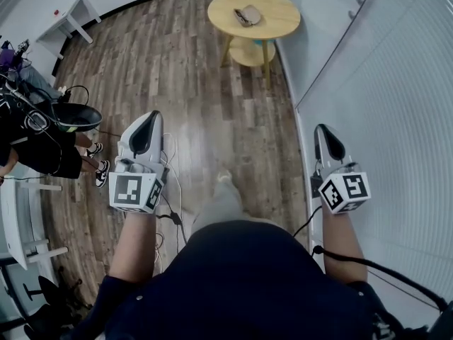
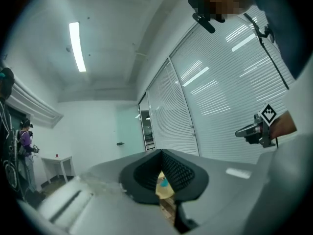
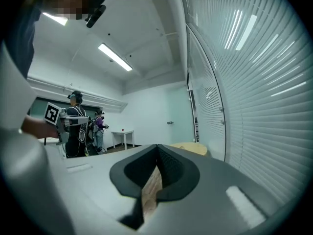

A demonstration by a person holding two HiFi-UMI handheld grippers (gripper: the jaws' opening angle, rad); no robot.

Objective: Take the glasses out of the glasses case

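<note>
A tan glasses case (image 1: 247, 15) lies shut on a round yellow table (image 1: 277, 25) at the far end of the room. I stand well back from the table on the wooden floor. My left gripper (image 1: 148, 124) points level toward the table, its jaws together and holding nothing. My right gripper (image 1: 325, 135) is held the same way, shut and empty, near the glass wall. In the left gripper view the jaws (image 2: 160, 154) meet at the tips, and a sliver of the yellow table (image 2: 162, 189) shows through the slit. In the right gripper view the jaws (image 3: 157, 149) are closed, with the table edge (image 3: 191, 148) beyond them.
A glass wall with blinds (image 1: 382, 98) runs along the right. At the left stands a person (image 1: 42, 151) amid cables and white desks (image 1: 21, 225). A small white table (image 1: 71, 16) is at the far left. The round table has a lower shelf (image 1: 251, 52).
</note>
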